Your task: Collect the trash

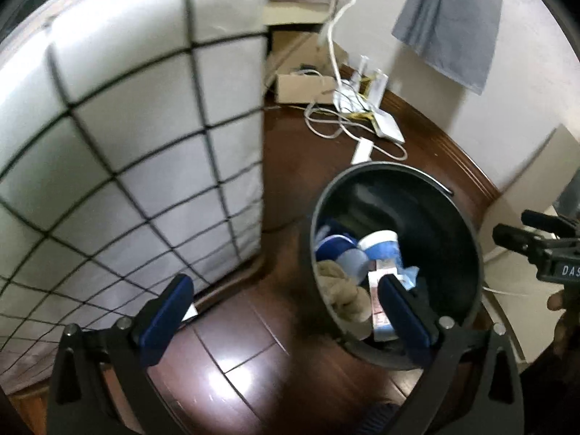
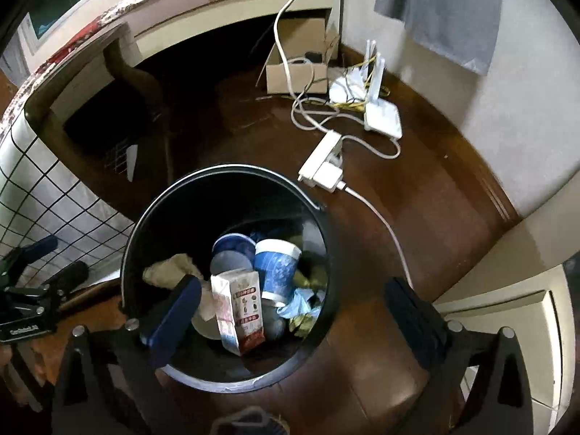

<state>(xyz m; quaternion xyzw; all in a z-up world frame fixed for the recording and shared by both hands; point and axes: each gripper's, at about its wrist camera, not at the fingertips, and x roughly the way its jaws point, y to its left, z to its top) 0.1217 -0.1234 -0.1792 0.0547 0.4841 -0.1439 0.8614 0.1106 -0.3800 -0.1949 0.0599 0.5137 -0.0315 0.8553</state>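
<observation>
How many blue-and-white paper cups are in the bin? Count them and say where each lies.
2 clear ones in the black bin: an upright cup right of centre, and a tipped cup just left of it. More may be buried underneath.

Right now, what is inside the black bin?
The black bin holds a blue-and-white paper cup, a milk carton, a round blue lid, a beige cloth and crumpled blue plastic. Whatever lies beneath that pile is covered.

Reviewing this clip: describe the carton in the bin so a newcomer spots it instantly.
Find the round black bin on the dark wood floor. Inside, toward the near rim, stands a small carton, white with red print. The blue-and-white cup beside it is round; the carton is boxy.
</observation>
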